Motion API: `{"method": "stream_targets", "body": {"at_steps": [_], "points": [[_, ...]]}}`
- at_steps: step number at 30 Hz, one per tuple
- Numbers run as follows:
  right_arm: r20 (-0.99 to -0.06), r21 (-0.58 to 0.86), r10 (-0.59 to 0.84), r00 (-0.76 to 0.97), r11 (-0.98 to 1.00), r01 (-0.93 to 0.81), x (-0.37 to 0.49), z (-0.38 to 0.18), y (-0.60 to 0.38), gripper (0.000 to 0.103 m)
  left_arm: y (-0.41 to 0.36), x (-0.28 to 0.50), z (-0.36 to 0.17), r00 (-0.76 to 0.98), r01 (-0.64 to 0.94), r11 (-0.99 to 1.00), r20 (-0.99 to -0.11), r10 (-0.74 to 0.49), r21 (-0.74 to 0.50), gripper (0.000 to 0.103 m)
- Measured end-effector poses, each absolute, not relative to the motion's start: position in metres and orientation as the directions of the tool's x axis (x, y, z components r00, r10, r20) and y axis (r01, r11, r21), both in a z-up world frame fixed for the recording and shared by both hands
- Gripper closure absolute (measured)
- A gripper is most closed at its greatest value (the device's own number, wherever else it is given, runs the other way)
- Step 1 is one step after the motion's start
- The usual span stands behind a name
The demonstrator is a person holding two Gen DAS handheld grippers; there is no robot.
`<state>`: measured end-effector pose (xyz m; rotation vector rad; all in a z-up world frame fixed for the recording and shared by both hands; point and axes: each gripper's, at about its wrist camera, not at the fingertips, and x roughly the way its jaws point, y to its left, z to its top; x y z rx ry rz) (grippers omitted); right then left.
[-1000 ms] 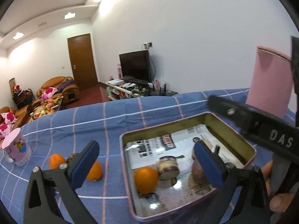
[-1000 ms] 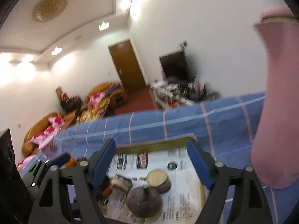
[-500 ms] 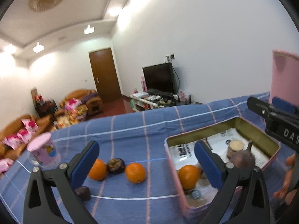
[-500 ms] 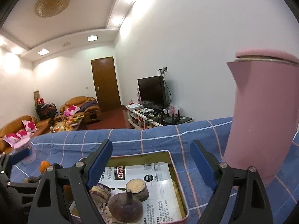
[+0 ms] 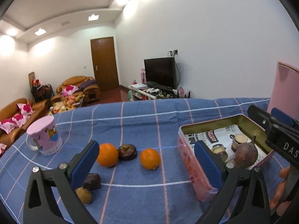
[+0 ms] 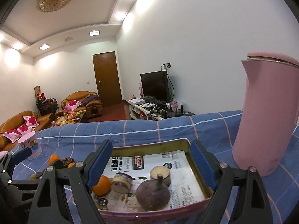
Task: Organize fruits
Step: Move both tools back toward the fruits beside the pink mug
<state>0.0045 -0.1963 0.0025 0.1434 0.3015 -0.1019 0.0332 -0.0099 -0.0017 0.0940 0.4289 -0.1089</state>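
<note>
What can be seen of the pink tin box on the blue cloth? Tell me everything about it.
The pink tin box is a shallow rectangular tray with rounded corners, pink outside and dull gold inside, apparently metal. It sits open and flat on the blue checked cloth, with no lid in view. Printed paper lines its floor. Inside lie an orange, two short cut pieces with pale faces and a round purplish-brown fruit with a stem. The pink jug stands apart, to its right. Neither gripper touches it.

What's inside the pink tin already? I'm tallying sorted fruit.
Inside the pink tin: an orange, a dark stemmed fruit, two cut pieces on printed paper. The near wall and gripper fingers hide some floor.
</note>
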Motion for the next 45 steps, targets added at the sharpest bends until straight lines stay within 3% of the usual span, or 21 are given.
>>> {"method": "stream_targets", "body": {"at_steps": [29,37,43,45], "points": [[-0.391,0.079,0.074,0.918,0.996,-0.046,0.029,0.001,-0.057,0.016,0.122,0.056,-0.01,0.878,-0.015,0.996,-0.476,0.054,0.084,0.0],[-0.481,0.088,0.136,0.866,0.99,-0.106,0.047,-0.008,-0.03,0.016,0.157,0.066,-0.008,0.866,-0.105,0.988,-0.477,0.148,0.114,0.0],[-0.592,0.242,0.296,0.749,0.952,-0.185,0.06,-0.028,-0.035,0.016,0.181,0.07,-0.005,0.855,-0.133,0.982,-0.485,0.182,0.134,0.0],[-0.616,0.224,0.303,0.727,0.952,-0.207,0.062,-0.031,-0.026,0.016,0.187,0.071,-0.005,0.849,-0.148,0.979,-0.49,0.197,0.139,0.0]]}}
